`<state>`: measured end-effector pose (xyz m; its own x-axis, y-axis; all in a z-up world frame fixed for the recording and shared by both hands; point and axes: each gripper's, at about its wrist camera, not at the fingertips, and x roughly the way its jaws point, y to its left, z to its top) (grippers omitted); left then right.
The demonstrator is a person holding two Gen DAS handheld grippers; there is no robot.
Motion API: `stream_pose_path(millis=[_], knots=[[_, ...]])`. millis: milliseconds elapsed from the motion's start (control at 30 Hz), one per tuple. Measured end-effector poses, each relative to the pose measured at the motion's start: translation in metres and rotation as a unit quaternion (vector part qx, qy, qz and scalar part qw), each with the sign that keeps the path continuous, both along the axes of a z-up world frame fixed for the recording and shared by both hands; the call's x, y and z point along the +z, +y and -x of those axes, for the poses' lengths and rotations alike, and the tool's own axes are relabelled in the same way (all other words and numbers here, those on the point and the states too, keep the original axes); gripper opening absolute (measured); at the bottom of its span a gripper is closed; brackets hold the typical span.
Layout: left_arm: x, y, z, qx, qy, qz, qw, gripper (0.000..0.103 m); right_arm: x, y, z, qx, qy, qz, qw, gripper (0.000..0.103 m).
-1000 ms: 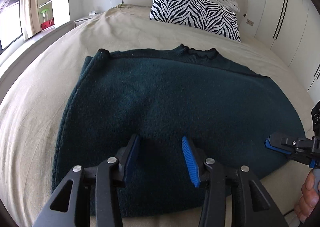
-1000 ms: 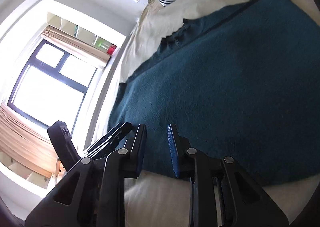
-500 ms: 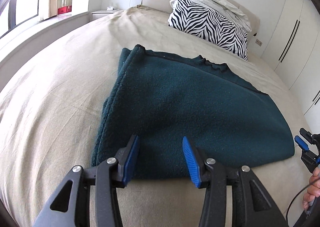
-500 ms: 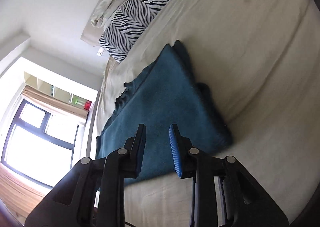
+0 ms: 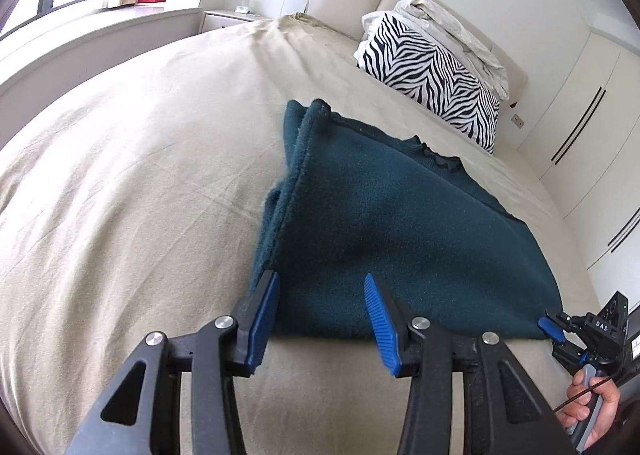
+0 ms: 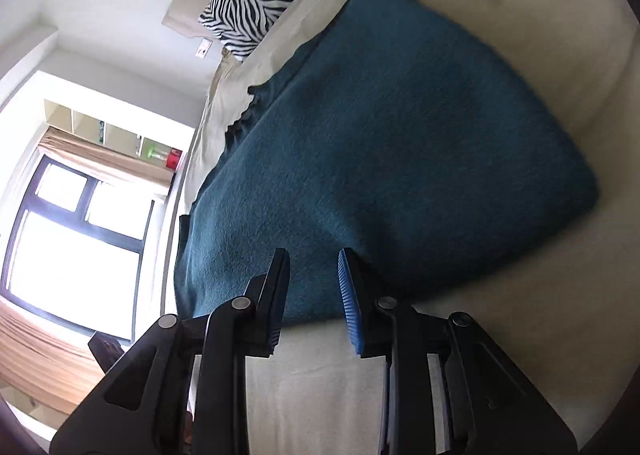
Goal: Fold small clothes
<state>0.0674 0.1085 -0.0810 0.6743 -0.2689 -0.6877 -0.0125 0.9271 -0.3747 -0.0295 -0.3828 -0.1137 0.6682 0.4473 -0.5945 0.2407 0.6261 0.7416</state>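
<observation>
Left tongs (image 5: pixel 320 319) wide, right tongs (image 6: pixel 312 291) narrow, both empty, sweater (image 5: pixel 400 231) neckline twd headboard

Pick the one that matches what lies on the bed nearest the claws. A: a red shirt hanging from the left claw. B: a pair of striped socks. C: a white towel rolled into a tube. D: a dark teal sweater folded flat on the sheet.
D: the dark teal sweater lies folded flat on the beige bed sheet, with both open claws empty in front of it.
</observation>
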Motion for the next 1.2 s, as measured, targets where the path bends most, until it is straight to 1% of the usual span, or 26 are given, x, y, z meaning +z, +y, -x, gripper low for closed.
stream_pose_path(millis=[67,100,133,167,233,267,333,400,467,600,700,800,900,933,1000,1100,1200], knots=[[0.005,0.015,0.004,0.024,-0.003,0.016,0.9996,0.051,0.013,-0.016,0.016,-0.025,-0.009,0.018,0.999,0.029],[0.005,0.023,0.003,0.034,0.002,0.029,0.999,0.052,0.02,-0.02,0.021,-0.032,-0.016,0.018,0.999,0.043],[0.004,0.029,0.002,0.041,0.008,0.041,0.9983,0.052,0.026,-0.023,0.025,-0.037,-0.023,0.02,0.999,0.054],[0.005,0.033,0.002,0.046,0.01,0.048,0.9977,0.052,0.033,-0.024,0.03,-0.039,-0.033,0.025,0.998,0.055],[0.011,0.033,0.004,0.042,0.004,0.049,0.9979,0.052,0.044,-0.021,0.032,-0.029,-0.048,0.032,0.998,0.055],[0.014,0.031,0.005,0.035,0.002,0.047,0.9983,0.052,0.047,-0.021,0.035,-0.029,-0.052,0.025,0.998,0.055],[0.013,0.028,0.005,0.027,0.008,0.047,0.9985,0.054,0.046,-0.019,0.036,-0.026,-0.057,-0.008,0.998,0.055],[0.006,0.03,0.003,0.034,0.022,0.066,0.997,0.054,0.047,-0.017,0.042,-0.021,-0.063,-0.026,0.997,0.055],[-0.002,0.034,0.004,0.046,0.036,0.085,0.9947,0.054,0.044,-0.011,0.042,-0.014,-0.058,-0.026,0.998,0.055],[-0.016,0.038,0.004,0.048,0.052,0.115,0.9908,0.054,0.031,-0.007,0.042,-0.011,-0.049,-0.049,0.998,0.055],[-0.026,0.047,0.001,0.056,0.06,0.162,0.9833,0.055,0.022,-0.01,0.045,-0.014,-0.048,-0.066,0.997,0.055],[-0.031,0.052,-0.006,0.062,0.068,0.193,0.9769,0.056,0.017,-0.009,0.041,-0.011,-0.047,-0.081,0.996,0.055],[-0.038,0.055,-0.017,0.06,0.077,0.241,0.9657,0.062,0.018,0.001,0.029,0.006,-0.051,-0.079,0.996,0.055],[-0.039,0.056,-0.022,0.06,0.081,0.249,0.9633,0.062,0.019,0.006,0.024,0.012,-0.052,-0.079,0.995,0.055],[-0.039,0.057,-0.035,0.052,0.086,0.254,0.9619,0.062,0.022,0.015,0.014,0.028,-0.053,-0.078,0.995,0.055],[-0.041,0.054,-0.058,0.019,0.105,0.254,0.9613,0.062,0.028,0.031,-0.001,0.053,-0.057,-0.078,0.994,0.055],[-0.046,0.048,-0.075,-0.013,0.123,0.261,0.9574,0.062,0.032,0.047,-0.017,0.079,-0.057,-0.078,0.992,0.055]])
